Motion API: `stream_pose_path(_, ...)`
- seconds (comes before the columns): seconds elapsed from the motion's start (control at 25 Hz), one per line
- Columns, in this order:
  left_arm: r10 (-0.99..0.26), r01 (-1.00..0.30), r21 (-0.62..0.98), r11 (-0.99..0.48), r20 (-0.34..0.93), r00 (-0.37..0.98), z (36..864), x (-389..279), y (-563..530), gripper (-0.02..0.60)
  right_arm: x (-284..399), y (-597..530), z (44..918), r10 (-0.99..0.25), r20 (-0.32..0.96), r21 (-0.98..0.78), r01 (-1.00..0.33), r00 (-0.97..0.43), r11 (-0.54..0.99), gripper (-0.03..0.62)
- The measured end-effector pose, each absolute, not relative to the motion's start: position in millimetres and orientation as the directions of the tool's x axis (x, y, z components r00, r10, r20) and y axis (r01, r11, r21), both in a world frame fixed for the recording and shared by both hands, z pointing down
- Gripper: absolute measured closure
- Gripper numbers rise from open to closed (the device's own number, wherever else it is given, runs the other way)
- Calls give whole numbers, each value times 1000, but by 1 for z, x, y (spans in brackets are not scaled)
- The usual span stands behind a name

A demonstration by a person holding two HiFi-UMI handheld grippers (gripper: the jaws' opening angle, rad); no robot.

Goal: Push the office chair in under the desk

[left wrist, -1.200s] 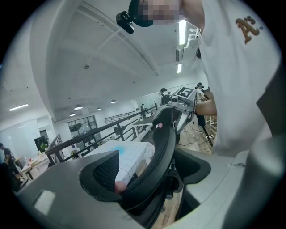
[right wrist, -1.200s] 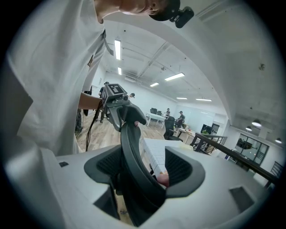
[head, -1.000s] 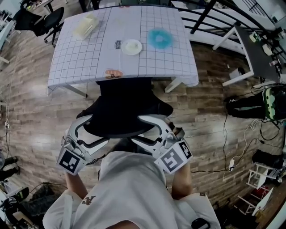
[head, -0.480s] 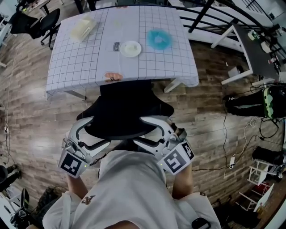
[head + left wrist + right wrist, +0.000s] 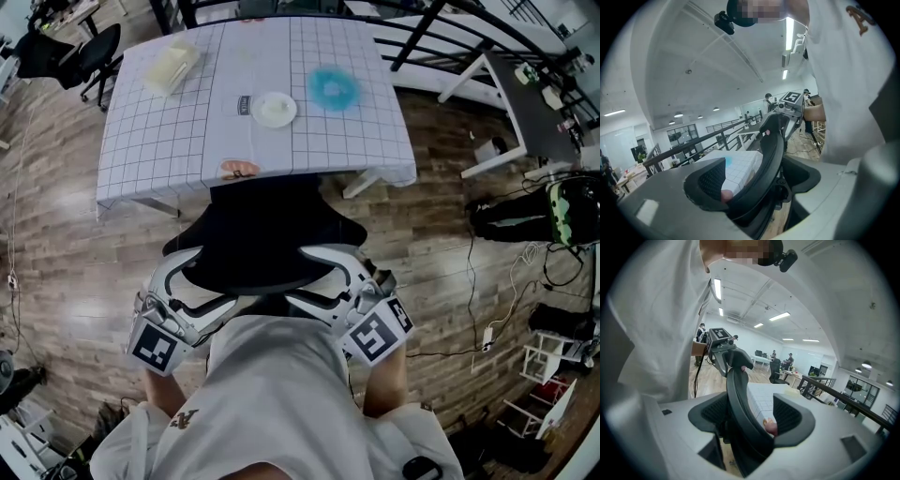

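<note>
Slightly closer together than a second ago: grid-cloth desk (image 5: 169,159) and office chair (image 5: 262,234), seat partly under its near edge, backrest out. Left gripper (image 5: 754,180) and right gripper (image 5: 750,420) both spread wide, straddling the backrest rim, unclamped.

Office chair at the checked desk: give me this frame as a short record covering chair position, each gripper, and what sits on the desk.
chair: black office chair, front end at the near edge of the desk, backrest outside it
left gripper: jaws apart, straddling the backrest's left edge
right gripper: jaws apart, straddling the backrest's right edge
on desk: white dish, blue fluffy item, pale box, pink item at the near edge
</note>
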State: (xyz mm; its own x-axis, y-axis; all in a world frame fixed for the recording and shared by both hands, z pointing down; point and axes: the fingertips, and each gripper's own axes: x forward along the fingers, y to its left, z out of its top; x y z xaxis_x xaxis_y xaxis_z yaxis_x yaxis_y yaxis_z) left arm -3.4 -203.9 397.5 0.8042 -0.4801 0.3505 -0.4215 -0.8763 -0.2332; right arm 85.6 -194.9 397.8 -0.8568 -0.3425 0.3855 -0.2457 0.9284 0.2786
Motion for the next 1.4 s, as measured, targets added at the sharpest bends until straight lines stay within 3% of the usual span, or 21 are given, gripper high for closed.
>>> stream_pose_path(1.4, -495, -439, -231, -868, 350, 795, 396, 16, -263, 190, 104, -253, 397, -327, 378, 275, -233, -866, 933, 283)
